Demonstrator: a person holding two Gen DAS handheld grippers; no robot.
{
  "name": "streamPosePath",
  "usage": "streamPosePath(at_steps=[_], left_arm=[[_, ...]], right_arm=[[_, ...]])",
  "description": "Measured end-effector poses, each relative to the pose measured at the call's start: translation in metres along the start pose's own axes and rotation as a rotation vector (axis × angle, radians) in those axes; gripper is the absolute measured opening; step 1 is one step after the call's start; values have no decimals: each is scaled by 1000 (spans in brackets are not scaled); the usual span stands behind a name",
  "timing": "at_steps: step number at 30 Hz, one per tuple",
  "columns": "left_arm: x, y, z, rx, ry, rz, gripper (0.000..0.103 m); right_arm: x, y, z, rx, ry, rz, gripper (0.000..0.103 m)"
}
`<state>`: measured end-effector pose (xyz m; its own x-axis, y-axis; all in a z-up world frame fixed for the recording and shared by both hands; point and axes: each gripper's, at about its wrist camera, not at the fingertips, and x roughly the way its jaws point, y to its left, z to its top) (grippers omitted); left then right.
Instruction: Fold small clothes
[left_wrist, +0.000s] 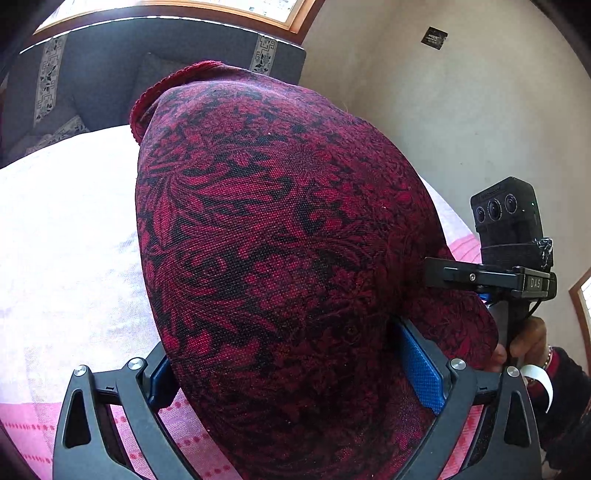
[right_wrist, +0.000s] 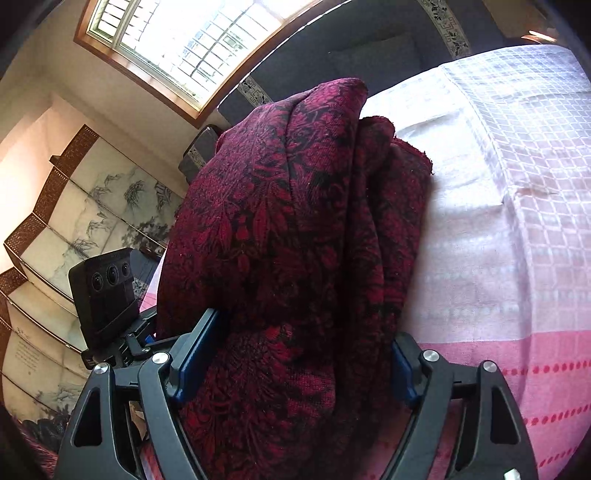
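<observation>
A dark red knitted garment (left_wrist: 280, 258) with a black leaf and flower pattern fills the middle of both views. It is bunched in thick folds and raised above a bed covered with a pink and white checked cloth (right_wrist: 517, 221). A ribbed red hem (left_wrist: 166, 85) shows at its far upper edge in my left view.

My left gripper (left_wrist: 295, 373) has its blue-padded fingers (left_wrist: 421, 369) spread fairly wide, with the bulk of the garment filling the gap between them and pressing against both pads, so I am holding it. My right gripper (right_wrist: 291, 354) does the same from the other side: its fingers (right_wrist: 195, 350) sit wide apart, with gathered folds of the garment packed between them.

In my left view, the right gripper's black camera block (left_wrist: 509, 218) stands just beside the garment, and my right hand (left_wrist: 524, 339) grips the handle below it.

Beyond the bed are a dark blue sofa (left_wrist: 110, 81), a bright window (right_wrist: 192, 40) and a folding screen painted with ink landscapes (right_wrist: 74, 229).
</observation>
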<state>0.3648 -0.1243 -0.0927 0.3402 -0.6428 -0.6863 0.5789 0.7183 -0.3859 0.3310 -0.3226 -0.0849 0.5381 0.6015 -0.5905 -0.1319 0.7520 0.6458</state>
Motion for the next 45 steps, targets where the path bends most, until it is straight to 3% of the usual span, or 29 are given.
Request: streamPosePath(at_steps=[22,28,30,32,35,39,45], left_arm=[[5,-5,-3,2,-5,28,99],[5,-10,-4,12,-18,59,98],[4,-15,-6,23,-31,78,87],[-2,-24,-11,57,-53,102,75],[-15,-33,-24,81,-71,125,62],[-47,-45,-48,81,-86,162,54],[-110,-59,-95,73,-99,233,51]], right_arm=[[0,-1,-6,5,-5,-10,78],[-1,-5,-9,25,-10,-19,71],[-1,-5,-11,36,-8,-26,65],[1,-7,-16,80,-11,-12,50],[-6,2,-28,106,-45,-33,43],[-13,26,-56,107,-66,-18,39],[-19,72,-98,74,-75,31,37]])
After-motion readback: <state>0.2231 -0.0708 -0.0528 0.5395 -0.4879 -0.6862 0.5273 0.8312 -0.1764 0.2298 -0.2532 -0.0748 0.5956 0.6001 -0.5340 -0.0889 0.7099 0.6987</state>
